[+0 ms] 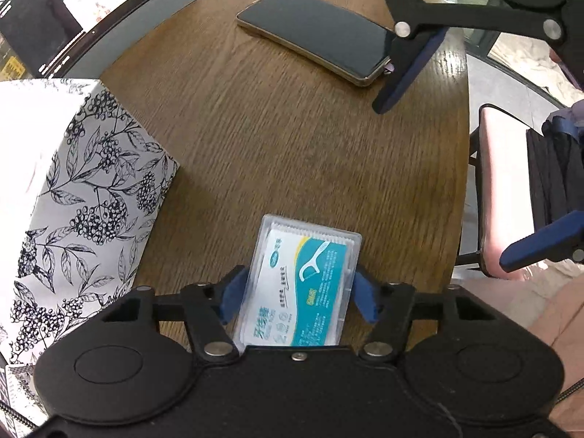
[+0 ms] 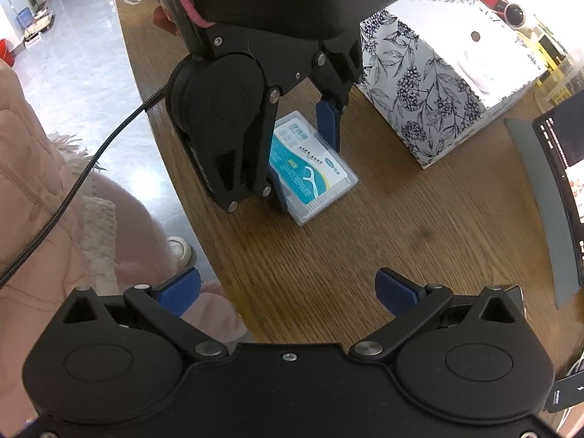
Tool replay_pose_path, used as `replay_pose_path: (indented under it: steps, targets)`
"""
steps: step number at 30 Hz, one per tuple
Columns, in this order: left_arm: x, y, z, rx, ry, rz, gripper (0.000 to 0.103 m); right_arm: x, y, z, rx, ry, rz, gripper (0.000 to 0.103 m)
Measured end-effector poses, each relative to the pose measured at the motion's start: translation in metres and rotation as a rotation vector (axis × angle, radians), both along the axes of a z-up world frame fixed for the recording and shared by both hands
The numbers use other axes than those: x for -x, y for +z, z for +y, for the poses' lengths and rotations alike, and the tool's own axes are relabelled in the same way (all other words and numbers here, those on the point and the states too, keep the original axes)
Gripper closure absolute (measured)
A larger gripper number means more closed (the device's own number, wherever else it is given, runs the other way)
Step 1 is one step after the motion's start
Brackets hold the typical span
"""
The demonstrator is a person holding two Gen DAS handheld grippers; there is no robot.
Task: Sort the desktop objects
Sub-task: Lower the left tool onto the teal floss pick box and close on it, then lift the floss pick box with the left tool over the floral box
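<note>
So the left gripper [image 1: 297, 294] had its blue fingers [image 1: 233, 292] pinched on both long sides of a clear floss pick box [image 1: 303, 284], the one with the teal and white label. From the right wrist view the box [image 2: 314, 168] looked like it was lying flat on the wooden table [image 1: 277, 138], close to the edge nearest the person, though I couldn't tell for sure whether it was touching or lifted a hair.

The right gripper [image 2: 288, 292] was spread wide with nothing between its fingers, hanging over the table edge. A black phone [image 1: 314, 34] lay screen-up farther along the table, and one finger of the right gripper [image 1: 443, 146] sat just beside its end. A tissue box with a berry-and-leaf print [image 1: 84, 189] stood near the floss box, not touching it. A lit monitor [image 1: 58, 11] stood behind that, and a pink chair seat [image 1: 500, 189] was off the table's side.
</note>
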State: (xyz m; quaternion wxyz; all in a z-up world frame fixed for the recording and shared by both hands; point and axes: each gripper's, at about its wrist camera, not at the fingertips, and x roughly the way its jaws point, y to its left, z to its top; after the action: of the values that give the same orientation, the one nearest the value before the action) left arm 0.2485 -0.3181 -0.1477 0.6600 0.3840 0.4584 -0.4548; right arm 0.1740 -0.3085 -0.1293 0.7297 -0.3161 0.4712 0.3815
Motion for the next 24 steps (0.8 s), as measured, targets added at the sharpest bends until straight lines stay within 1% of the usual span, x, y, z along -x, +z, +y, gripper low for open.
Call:
replay_pose_path:
  steps: [7,10,15,20,24]
  targets:
    - [0.006,0.001,0.000,-0.007,-0.027,-0.016,0.046,-0.003,0.002,-0.004,-0.010,-0.032,0.000,0.000]
    - [0.005,0.007,0.001,0.018,-0.021,-0.014,0.046,-0.005,0.002,-0.005,-0.015,-0.050,0.002,0.000]
    - [0.005,0.020,0.004,0.050,-0.013,-0.032,0.046,-0.007,0.004,-0.005,-0.017,-0.078,0.000,0.000]
    - [0.009,0.033,0.009,0.074,-0.018,-0.044,0.046,-0.008,0.011,-0.004,-0.030,-0.114,-0.003,0.000]
    - [0.011,0.046,0.015,0.093,-0.009,-0.053,0.046,-0.011,0.020,-0.003,-0.050,-0.142,-0.023,0.000]
